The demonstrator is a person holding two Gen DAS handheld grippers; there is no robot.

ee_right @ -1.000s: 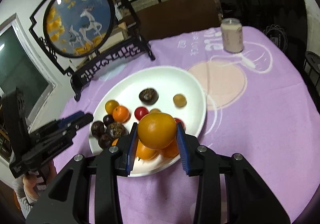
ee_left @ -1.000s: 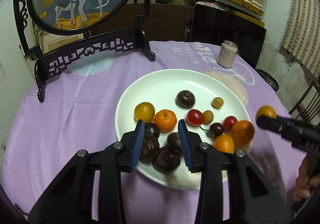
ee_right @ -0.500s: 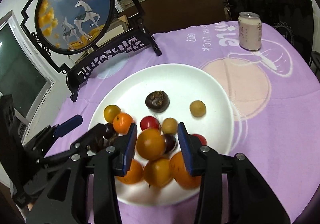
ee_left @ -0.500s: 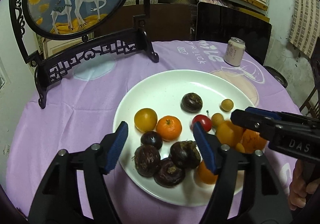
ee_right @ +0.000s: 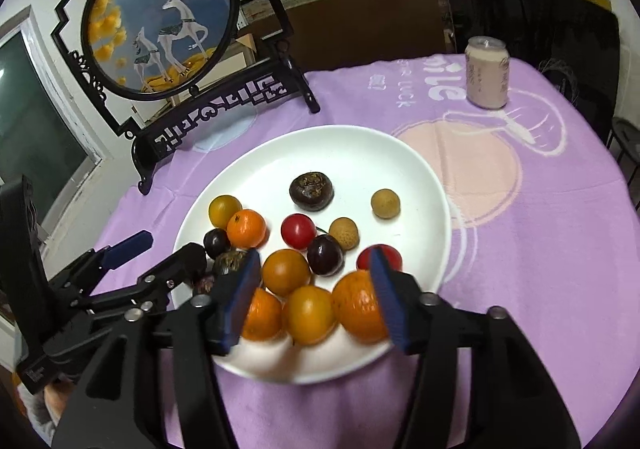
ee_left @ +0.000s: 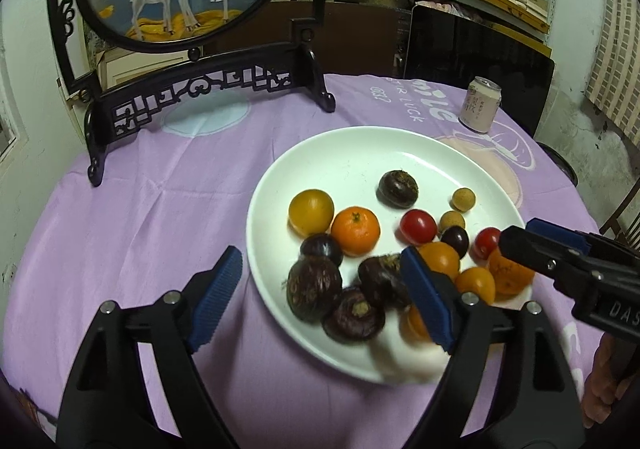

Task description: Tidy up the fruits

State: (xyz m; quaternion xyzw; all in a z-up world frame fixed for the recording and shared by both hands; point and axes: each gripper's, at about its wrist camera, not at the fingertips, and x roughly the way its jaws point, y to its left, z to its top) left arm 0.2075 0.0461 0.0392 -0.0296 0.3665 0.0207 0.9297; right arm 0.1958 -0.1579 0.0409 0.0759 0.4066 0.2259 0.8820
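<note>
Right tongs [ee_right: 312,273] now spread and empty; a second ago pinching an orange fruit [ee_right: 286,272], now left among the other orange ones at the near edge of the white plate [ee_right: 420,177]. Left tongs [ee_left: 320,261] also opened wider, over the dark fruits [ee_left: 314,287]. Farther back, one dark fruit [ee_right: 311,191] alone, probably next to be sorted.

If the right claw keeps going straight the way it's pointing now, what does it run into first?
Most likely the orange fruit sitting between the fingers of the open right claw, in the cluster at the near side of the white plate. Depth is unclear, so the yellow-orange fruit just below it might touch first.
</note>
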